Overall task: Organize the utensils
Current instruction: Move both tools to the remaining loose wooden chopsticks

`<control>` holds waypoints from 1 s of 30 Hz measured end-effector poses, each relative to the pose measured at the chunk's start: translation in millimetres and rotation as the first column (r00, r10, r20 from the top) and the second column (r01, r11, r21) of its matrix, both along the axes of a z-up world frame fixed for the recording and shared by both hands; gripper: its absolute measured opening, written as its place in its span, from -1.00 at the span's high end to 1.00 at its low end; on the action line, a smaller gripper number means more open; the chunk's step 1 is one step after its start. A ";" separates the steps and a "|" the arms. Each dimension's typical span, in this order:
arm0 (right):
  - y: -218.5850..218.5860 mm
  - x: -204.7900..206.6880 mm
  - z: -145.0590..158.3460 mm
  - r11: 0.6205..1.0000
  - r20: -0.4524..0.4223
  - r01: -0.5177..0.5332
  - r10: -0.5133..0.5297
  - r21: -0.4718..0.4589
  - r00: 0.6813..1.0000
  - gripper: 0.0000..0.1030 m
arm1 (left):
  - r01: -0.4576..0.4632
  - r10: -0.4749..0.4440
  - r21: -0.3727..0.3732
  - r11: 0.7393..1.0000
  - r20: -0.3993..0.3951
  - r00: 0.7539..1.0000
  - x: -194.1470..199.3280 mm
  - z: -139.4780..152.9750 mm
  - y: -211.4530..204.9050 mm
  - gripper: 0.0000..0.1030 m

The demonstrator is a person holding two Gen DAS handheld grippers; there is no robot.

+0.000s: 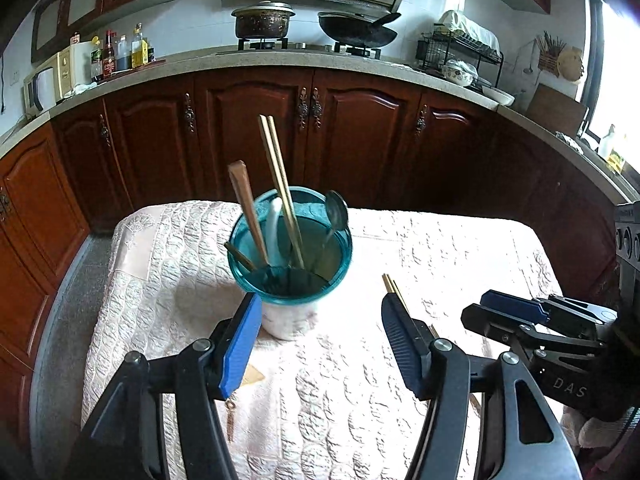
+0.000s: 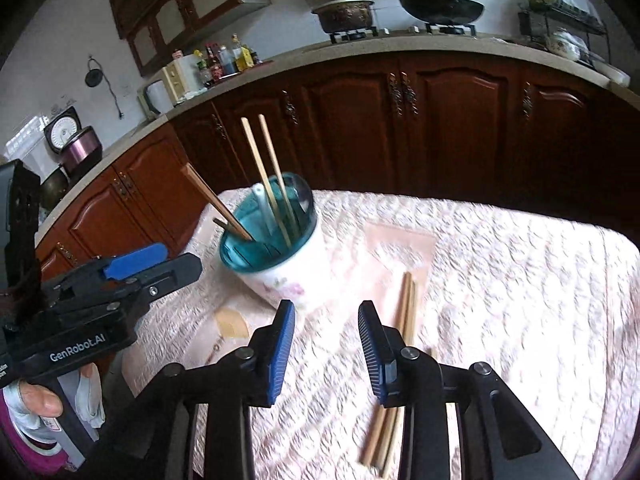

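A: Where's the utensil holder?

B: White floral cup w/ teal translucent rim [image 1: 290,280], upright on the pink quilted tablecloth [image 2: 520,272]. Holds two pale bamboo chopsticks [image 1: 280,184], a flat wooden spatula handle [image 1: 248,208], a steel spoon [image 1: 336,210].

A: Grippers?

B: Left gripper [image 1: 316,340] fingers spread apart, nothing btwn, just before the cup. Right gripper [image 2: 326,344] also apart, empty, above loose wooden chopsticks [image 2: 406,308] lying on the cloth beside the cup.

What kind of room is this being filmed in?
A home kitchen, most likely. A gas stove carries a lidded pot and a wok, a microwave sits on the counter, and a dish rack holds bowls. In front, a cloth-covered table holds a cup of utensils.
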State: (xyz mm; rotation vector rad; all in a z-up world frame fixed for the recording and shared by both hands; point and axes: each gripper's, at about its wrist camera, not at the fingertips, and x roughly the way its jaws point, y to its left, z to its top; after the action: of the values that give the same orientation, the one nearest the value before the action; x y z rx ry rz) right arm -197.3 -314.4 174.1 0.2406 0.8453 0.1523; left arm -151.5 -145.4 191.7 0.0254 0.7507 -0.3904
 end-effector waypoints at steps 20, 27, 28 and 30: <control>-46.7 -23.9 -40.1 0.992 -0.102 0.115 -0.120 -0.054 0.988 0.07 | 0.050 -0.051 -0.032 0.998 -0.054 0.997 -16.9 -17.0 -15.6 -0.42; -59.9 -7.9 -103.4 0.993 -0.241 0.103 -0.115 -0.058 0.964 0.27 | 0.085 -0.089 -0.035 0.996 -0.114 0.990 -9.1 -37.4 -29.0 -0.42; -59.5 -5.8 -107.1 0.994 -0.246 0.099 -0.109 -0.052 0.963 0.27 | 0.091 -0.094 -0.029 0.995 -0.124 0.988 -7.6 -41.5 -32.4 -0.42; -56.0 0.4 -113.8 0.997 -0.252 0.073 -0.076 -0.024 0.965 0.31 | 0.095 -0.097 -0.021 0.995 -0.143 0.985 -4.8 -49.4 -37.2 -0.42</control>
State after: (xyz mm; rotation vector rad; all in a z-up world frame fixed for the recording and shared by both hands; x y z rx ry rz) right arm -196.9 -370.4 60.3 0.2812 1.0888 0.0447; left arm -156.3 -182.6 142.3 0.0203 0.8913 -0.4928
